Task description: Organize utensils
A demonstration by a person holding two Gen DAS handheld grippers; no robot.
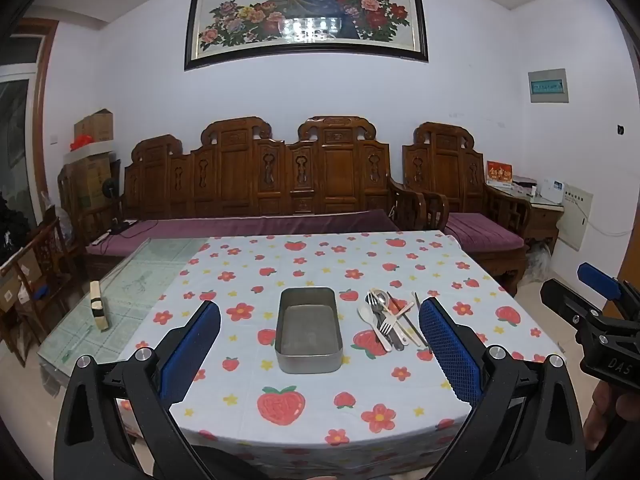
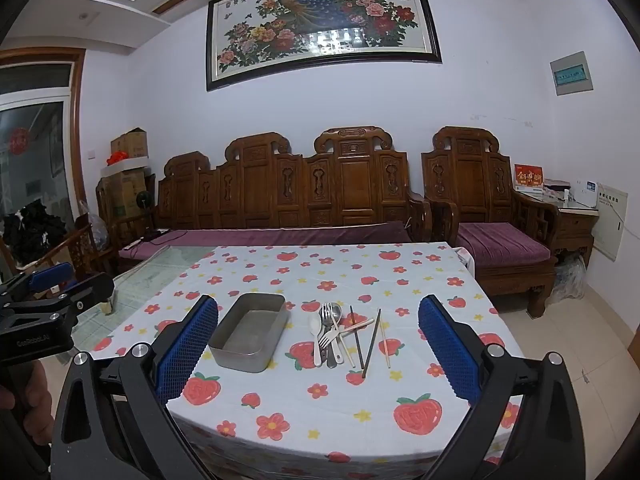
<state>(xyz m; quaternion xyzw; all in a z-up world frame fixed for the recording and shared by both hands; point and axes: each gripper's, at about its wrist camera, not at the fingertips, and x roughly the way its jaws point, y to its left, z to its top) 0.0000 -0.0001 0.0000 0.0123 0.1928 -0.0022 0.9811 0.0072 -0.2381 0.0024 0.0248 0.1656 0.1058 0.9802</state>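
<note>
An empty metal tin (image 1: 309,330) sits on the strawberry-print tablecloth (image 1: 320,400); it also shows in the right wrist view (image 2: 249,332). Right of it lies a pile of utensils (image 1: 386,318), with forks, spoons and chopsticks, also in the right wrist view (image 2: 340,334). My left gripper (image 1: 320,344) is open and empty, held above the near table edge facing the tin. My right gripper (image 2: 318,346) is open and empty, facing the utensils. Each gripper shows at the other view's edge: the right one (image 1: 600,320) and the left one (image 2: 44,304).
The cloth covers part of a glass-topped table (image 1: 132,280). A small wooden block (image 1: 98,310) stands on the bare glass at the left. A carved wooden sofa (image 1: 260,184) and armchair (image 1: 460,184) stand behind the table.
</note>
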